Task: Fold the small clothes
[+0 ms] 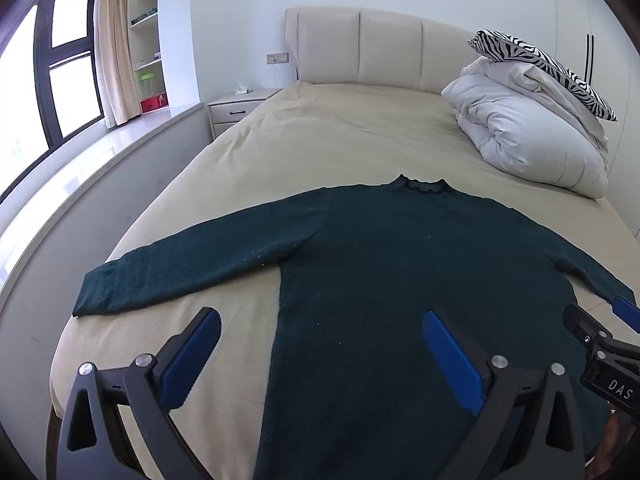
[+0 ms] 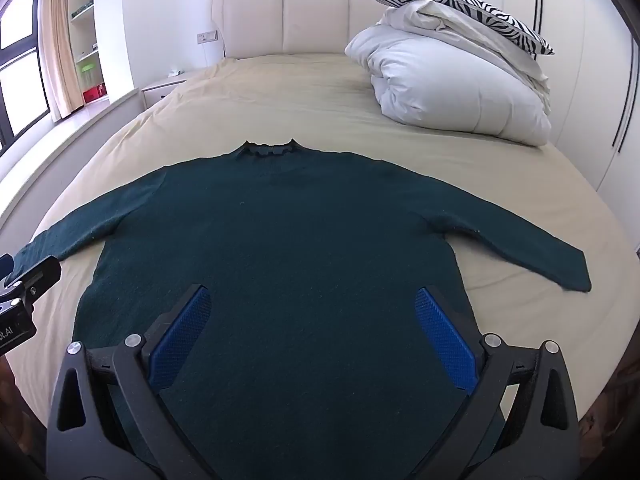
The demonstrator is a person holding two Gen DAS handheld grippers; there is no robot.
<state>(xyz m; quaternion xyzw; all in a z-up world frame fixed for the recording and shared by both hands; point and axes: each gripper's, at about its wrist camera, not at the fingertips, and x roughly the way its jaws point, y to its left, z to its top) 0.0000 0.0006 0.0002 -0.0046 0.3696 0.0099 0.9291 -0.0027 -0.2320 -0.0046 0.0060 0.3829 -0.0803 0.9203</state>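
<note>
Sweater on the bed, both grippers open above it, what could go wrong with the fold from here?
The sweater is thick knit, so an open right gripper may pinch only the top layer. The left sleeve ends near the bed edge and could slide off. The left gripper straddles the side seam, risking a crooked fold.

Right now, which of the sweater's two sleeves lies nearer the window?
The left sleeve of the dark green sweater; it stretches toward the window side of the bed, while the right sleeve points toward the wardrobe side.

It was a home bedroom: a made bed with padded headboard, piled duvet, nightstand, curtained window, wall shelves.
</note>
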